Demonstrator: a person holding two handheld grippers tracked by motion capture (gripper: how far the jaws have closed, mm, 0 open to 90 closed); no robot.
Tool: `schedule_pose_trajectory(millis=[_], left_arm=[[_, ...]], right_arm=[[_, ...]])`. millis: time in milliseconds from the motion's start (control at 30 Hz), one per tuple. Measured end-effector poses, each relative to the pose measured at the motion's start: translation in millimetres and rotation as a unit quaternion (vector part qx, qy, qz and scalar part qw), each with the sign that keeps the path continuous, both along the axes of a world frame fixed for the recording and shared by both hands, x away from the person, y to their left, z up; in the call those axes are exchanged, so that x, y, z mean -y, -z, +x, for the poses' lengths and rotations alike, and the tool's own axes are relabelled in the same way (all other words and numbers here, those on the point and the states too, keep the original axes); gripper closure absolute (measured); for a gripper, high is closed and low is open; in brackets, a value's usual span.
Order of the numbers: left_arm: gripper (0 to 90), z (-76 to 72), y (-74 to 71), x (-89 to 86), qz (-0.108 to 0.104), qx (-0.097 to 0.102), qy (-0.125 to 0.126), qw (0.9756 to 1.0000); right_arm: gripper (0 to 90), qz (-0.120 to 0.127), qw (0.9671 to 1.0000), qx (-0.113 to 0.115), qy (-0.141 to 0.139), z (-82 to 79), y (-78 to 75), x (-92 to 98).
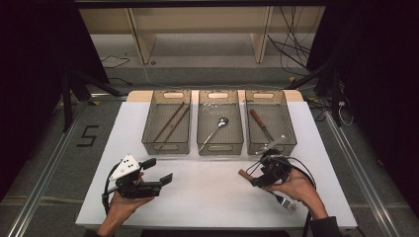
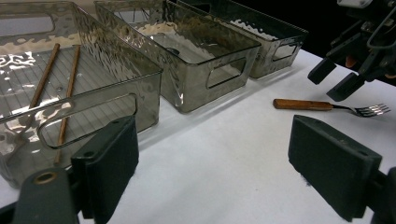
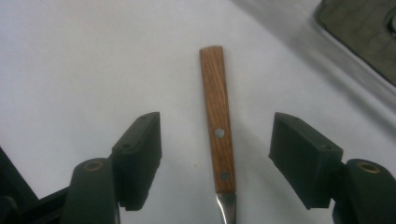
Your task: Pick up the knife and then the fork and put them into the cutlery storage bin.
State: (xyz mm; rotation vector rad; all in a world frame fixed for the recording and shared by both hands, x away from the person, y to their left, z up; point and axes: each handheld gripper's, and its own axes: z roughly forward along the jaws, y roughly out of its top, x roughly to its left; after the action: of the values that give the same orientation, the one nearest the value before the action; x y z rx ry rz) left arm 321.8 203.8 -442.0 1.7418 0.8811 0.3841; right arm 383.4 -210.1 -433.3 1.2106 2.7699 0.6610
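From above, a white table (image 1: 197, 197) carries three clear smoky bins in a row at its far side. The left bin (image 1: 167, 123) holds two chopsticks (image 1: 170, 122), the middle bin (image 1: 220, 123) a spoon (image 1: 216, 127), the right bin (image 1: 270, 123) a wooden-handled utensil (image 1: 259, 123). In front of the right bin lies a fork (image 1: 267, 187) with a wooden handle, flat on the table. The right gripper (image 1: 258, 174) hangs directly over that handle, jaws spread, held by a hand (image 1: 296, 187) — it has not taken hold. In front of the left bin, the left gripper (image 1: 158, 172) hovers above the table with its jaws wide and nothing in them.

Looking along the left gripper (image 2: 212, 163), its two black jaws stand far apart over bare table; the fork (image 2: 327, 106) lies to the right of the bins, just under the other gripper (image 2: 334, 79).

Looking along the right gripper (image 3: 215, 158), the fork's handle (image 3: 217, 121) runs straight between the jaws — a clear gap on each side, neither pad touching.
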Motion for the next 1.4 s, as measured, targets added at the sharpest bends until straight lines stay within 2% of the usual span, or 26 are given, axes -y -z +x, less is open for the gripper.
schedule_pose_trajectory(millis=[200, 467, 700, 967, 1133, 1300, 1400], left_arm=[[15.6, 0.0, 0.0, -0.1, 0.000, 0.001, 0.000, 1.0000], [15.7, -0.2, -0.1, 0.2, 0.000, 0.001, 0.000, 1.0000], [15.7, -0.2, -0.1, 0.2, 0.000, 0.001, 0.000, 1.0000], [15.7, -0.2, -0.1, 0.1, 0.002, 0.002, 0.002, 1.0000], [15.7, -0.2, 0.0, 0.4, 0.001, 0.002, 0.002, 1.0000], [15.7, -0.2, 0.1, 0.7, 0.002, 0.002, 0.002, 1.0000], [15.7, -0.2, 0.1, 0.7, 0.002, 0.002, 0.002, 1.0000]], right_arm=[[40.6, -0.034, 0.9993, -0.015, -0.002, 0.1, 7.3, -3.0], [47.7, -0.057, 0.9980, -0.025, -0.004, -0.1, 12.9, -4.2], [59.2, -0.078, 0.9964, -0.031, -0.011, -0.6, 16.8, -6.1], [68.0, -0.094, 0.9947, -0.040, -0.016, -0.2, 20.0, -7.5], [72.6, -0.111, 0.9930, -0.036, -0.020, -0.4, 21.8, -10.4], [75.6, -0.118, 0.9922, -0.033, -0.024, -0.8, 22.1, -12.7], [76.7, -0.127, 0.9910, -0.028, -0.034, -1.8, 21.9, -14.5]])
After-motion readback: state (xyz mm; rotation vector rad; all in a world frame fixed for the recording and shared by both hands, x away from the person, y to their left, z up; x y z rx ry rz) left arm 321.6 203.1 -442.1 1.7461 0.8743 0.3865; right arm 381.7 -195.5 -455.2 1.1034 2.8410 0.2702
